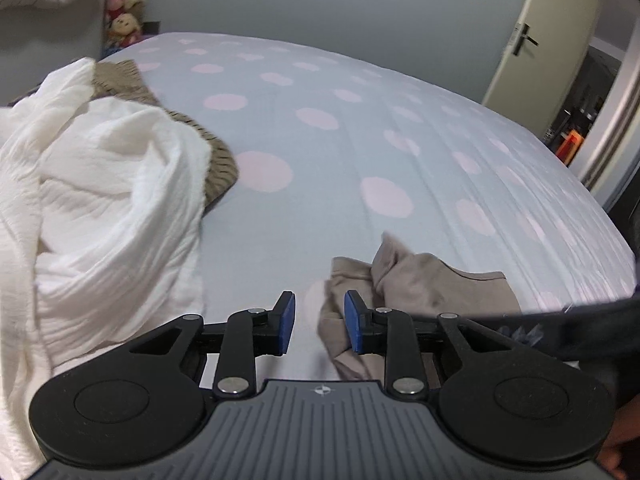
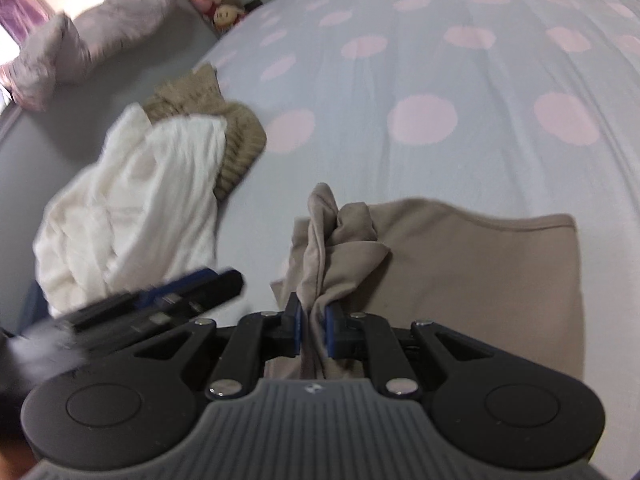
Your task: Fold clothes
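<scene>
The right gripper (image 2: 313,330) pinches the tan cloth (image 2: 460,272) on the spotted bed (image 2: 400,60). The left gripper (image 1: 319,322) gapes, holding nothing. Left of the tan cloth sits a white heap (image 2: 132,208) over a brown knit (image 2: 236,136).

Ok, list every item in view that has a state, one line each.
left gripper: open, nothing pinched, beige fabric near its right pad
right gripper: shut on the beige garment
beige garment: partly flat on the bed, one end bunched and lifted
white garment: crumpled, unfolded
brown knit sweater: heaped, partly under the white garment
bedsheet: spread, lightly creased
door: open
</scene>
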Demonstrator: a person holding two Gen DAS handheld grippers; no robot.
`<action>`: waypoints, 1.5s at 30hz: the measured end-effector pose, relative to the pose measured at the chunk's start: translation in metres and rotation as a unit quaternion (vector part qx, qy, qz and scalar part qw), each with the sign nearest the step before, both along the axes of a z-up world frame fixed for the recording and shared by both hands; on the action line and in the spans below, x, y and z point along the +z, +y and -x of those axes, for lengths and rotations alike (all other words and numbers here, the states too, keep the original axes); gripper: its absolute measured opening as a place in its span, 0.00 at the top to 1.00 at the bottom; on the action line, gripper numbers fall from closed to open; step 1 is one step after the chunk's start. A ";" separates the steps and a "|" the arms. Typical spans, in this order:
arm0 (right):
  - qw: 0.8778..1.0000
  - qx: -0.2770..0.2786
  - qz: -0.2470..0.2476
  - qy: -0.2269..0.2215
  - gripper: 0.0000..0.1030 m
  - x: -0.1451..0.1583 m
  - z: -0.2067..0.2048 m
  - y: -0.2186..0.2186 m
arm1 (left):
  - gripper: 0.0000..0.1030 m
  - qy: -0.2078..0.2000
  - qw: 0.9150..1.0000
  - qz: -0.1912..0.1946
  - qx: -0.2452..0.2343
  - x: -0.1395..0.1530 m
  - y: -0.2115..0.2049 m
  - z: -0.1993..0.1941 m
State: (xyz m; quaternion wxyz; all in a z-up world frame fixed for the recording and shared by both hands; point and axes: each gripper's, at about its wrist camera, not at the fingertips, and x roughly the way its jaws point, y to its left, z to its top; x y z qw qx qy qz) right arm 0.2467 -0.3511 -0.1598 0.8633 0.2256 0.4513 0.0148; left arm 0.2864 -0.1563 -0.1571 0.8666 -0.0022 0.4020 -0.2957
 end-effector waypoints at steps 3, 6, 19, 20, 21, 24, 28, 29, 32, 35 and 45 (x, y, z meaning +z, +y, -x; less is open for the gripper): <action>1.000 0.005 0.013 0.012 0.84 -0.014 -0.006 0.006 | 0.76 0.004 1.000 0.004 0.001 0.000 0.006 -0.001; 1.000 0.012 0.013 0.011 0.78 -0.017 -0.005 0.007 | 0.76 0.014 1.000 0.007 -0.012 0.000 0.007 0.000; 0.995 0.031 0.080 -0.056 0.56 0.046 0.079 -0.011 | 0.76 0.023 0.998 -0.017 -0.051 0.014 0.005 0.044; 0.994 0.033 0.084 -0.060 0.56 0.048 0.089 -0.013 | 0.76 0.028 0.998 -0.017 -0.053 0.013 0.005 0.048; 0.994 0.036 0.085 -0.061 0.56 0.047 0.099 -0.014 | 0.76 0.033 0.998 -0.014 -0.053 0.013 0.005 0.052; 0.994 0.031 0.089 -0.052 0.56 0.041 0.131 -0.020 | 0.76 0.044 0.998 -0.012 -0.047 0.014 0.005 0.061; 0.997 0.005 0.069 -0.034 0.56 0.019 0.159 -0.028 | 0.72 0.058 0.998 0.011 -0.026 0.022 0.015 0.075; 0.998 0.002 0.058 -0.033 0.56 0.013 0.162 -0.030 | 0.71 0.065 0.997 0.021 -0.022 0.024 0.019 0.078; 0.998 0.001 0.047 -0.030 0.57 -0.001 0.164 -0.030 | 0.70 0.092 0.995 0.037 -0.015 0.024 0.030 0.086; 0.999 0.002 0.029 -0.038 0.66 -0.012 0.161 -0.032 | 0.70 0.102 0.995 0.017 -0.006 0.025 0.038 0.094; 0.985 0.104 0.079 -0.114 0.95 0.023 0.183 0.016 | 0.70 0.091 0.995 -0.045 0.005 0.042 0.049 0.105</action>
